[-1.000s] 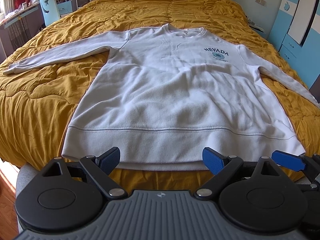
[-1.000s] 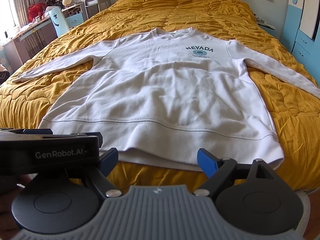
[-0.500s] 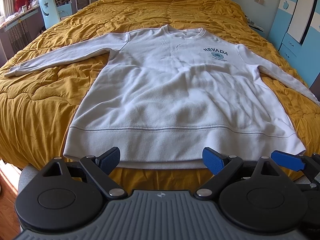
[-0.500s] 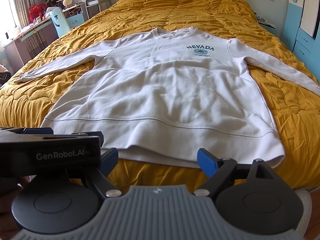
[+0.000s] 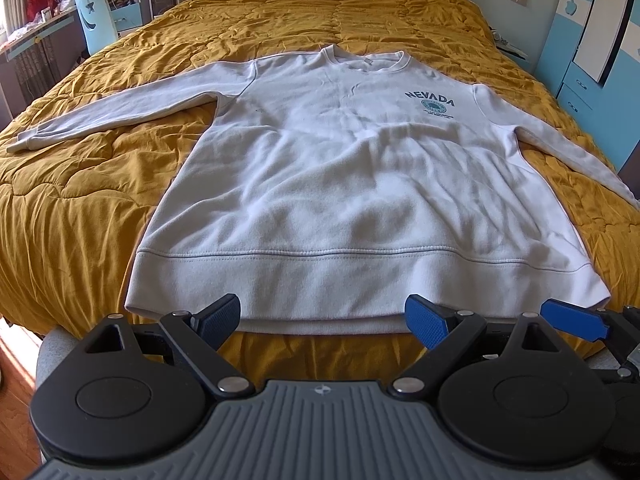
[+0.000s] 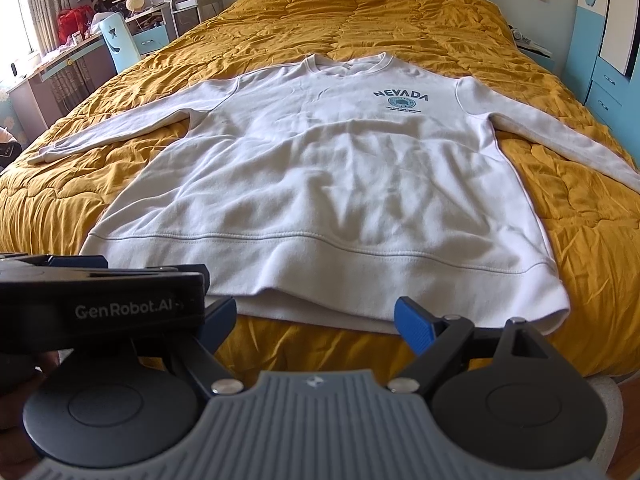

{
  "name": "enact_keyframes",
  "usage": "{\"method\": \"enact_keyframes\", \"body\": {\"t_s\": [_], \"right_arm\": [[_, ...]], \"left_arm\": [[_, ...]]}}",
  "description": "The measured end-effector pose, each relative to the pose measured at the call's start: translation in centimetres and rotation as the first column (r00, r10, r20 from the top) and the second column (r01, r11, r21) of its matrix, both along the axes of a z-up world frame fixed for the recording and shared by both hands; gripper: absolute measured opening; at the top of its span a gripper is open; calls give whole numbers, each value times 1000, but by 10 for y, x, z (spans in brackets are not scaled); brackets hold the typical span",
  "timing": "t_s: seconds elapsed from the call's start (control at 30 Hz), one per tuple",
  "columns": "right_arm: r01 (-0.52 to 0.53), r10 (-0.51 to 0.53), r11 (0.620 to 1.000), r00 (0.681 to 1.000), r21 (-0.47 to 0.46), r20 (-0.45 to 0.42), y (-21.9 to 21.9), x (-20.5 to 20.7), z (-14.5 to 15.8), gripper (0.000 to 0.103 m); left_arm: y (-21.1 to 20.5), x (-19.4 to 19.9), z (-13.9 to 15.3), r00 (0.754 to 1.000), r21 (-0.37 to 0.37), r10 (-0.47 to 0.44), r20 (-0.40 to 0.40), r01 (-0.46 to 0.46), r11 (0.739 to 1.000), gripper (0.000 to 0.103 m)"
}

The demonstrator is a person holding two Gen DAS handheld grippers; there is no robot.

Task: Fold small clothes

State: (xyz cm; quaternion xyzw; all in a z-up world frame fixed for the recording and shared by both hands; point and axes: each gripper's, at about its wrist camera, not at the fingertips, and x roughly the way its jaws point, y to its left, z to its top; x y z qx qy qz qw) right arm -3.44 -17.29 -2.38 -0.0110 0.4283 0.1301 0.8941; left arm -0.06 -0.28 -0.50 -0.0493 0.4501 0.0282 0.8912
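A white sweatshirt [image 5: 344,184] [image 6: 328,184] with a blue NEVADA print lies flat and face up on the bed, both sleeves spread sideways, its hem toward me. My left gripper [image 5: 322,318] hovers open just short of the hem, nothing between its blue pads. My right gripper [image 6: 314,318] is open too, near the hem's middle. In the left wrist view the right gripper's blue finger [image 5: 572,322] shows at the lower right. In the right wrist view the left gripper's black body [image 6: 100,304] crosses the lower left.
The mustard quilt [image 5: 80,200] [image 6: 580,220] covers the whole bed. A desk and a pale blue chair [image 5: 96,16] stand at the far left. Blue cabinets [image 6: 604,80] line the right wall. Wooden floor [image 5: 16,364] shows at the lower left.
Both grippers have crept slightly forward toward the hem; the sweatshirt looks a little larger. It has not moved and both jaws stay open.
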Motion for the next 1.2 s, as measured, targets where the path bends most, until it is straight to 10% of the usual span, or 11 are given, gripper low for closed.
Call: {"method": "enact_keyframes", "body": {"t_s": [0.73, 0.97, 1.2], "right_arm": [[-2, 2, 1000, 1000, -6, 2, 2, 4, -5, 82], [-14, 13, 1000, 998, 14, 53, 11, 11, 4, 82], [-28, 23, 999, 990, 36, 137, 22, 23, 19, 82]], "left_arm": [[0, 5, -5, 1000, 3, -1, -18, 1, 1000, 103], [9, 3, 4, 993, -37, -19, 119, 24, 999, 91], [52, 19, 11, 988, -230, 64, 137, -31, 973, 91]]}}
